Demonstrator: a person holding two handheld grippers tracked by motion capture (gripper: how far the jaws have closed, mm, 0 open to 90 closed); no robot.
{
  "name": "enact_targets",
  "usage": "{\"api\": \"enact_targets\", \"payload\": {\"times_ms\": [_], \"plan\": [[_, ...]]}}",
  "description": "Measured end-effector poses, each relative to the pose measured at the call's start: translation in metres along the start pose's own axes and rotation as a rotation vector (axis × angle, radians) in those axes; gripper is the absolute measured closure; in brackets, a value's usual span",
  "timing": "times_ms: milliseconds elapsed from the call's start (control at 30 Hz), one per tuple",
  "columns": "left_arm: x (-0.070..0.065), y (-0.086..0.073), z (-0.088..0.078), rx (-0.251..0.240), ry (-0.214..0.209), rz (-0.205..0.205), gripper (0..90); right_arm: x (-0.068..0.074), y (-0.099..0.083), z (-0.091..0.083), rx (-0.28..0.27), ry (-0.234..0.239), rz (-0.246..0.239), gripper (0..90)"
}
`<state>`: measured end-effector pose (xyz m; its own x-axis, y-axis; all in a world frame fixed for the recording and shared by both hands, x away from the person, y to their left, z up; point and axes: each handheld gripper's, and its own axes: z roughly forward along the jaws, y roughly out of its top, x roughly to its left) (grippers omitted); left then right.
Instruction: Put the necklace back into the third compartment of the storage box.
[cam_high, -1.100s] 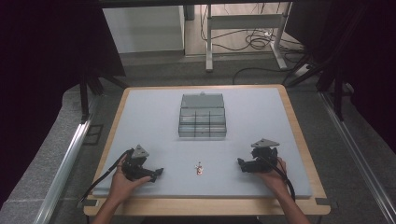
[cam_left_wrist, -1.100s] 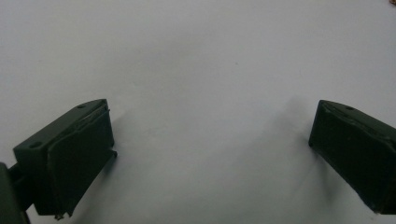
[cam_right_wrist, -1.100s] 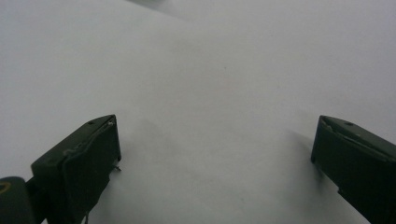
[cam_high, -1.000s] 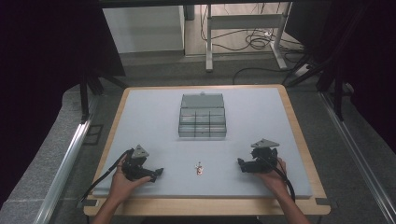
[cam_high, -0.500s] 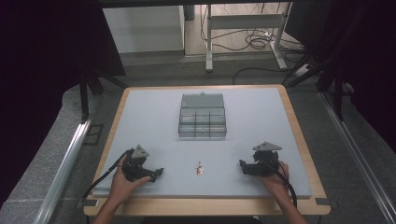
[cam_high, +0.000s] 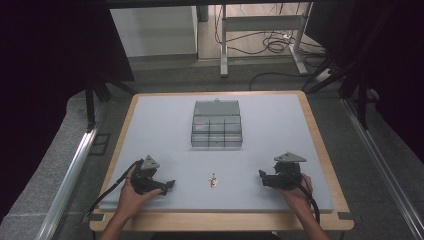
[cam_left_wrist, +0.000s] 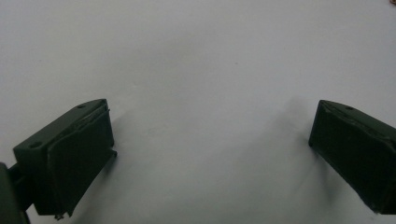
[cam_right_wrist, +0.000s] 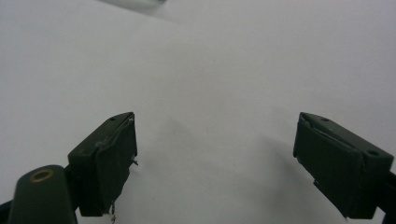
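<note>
A small metallic trinket (cam_high: 213, 179) lies on the pale mat near the front middle. Behind it, mid-table, stands a clear compartment box (cam_high: 216, 125) with its lid up. My left gripper (cam_high: 168, 186) rests on the mat left of the trinket, held by a hand, jaws pointing right. In the left gripper view the left gripper (cam_left_wrist: 210, 140) stands open over bare mat. My right gripper (cam_high: 262, 176) sits right of the trinket, jaws pointing left. The right gripper view shows the right gripper (cam_right_wrist: 215, 154) open, nothing between its fingers (cam_right_wrist: 107, 163).
The pale mat (cam_high: 150, 125) covers a wooden-edged table (cam_high: 320, 145). Black stands and curtains flank both sides. Beyond the far edge are a desk frame (cam_high: 260, 25) and cables on the floor.
The right gripper has shifted slightly right and toward the front edge. The left gripper and the trinket have stayed put.
</note>
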<state>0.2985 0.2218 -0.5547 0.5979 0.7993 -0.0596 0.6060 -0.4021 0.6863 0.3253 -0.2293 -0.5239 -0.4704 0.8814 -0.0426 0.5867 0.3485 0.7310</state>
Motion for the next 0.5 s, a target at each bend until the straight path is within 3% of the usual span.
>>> {"api": "enact_targets", "payload": {"times_ms": [500], "plan": [[0.0,0.0,0.0,-0.001,0.001,0.001,0.0,0.007,0.009,-0.013,-0.029,0.018,-0.019,15.7]]}}
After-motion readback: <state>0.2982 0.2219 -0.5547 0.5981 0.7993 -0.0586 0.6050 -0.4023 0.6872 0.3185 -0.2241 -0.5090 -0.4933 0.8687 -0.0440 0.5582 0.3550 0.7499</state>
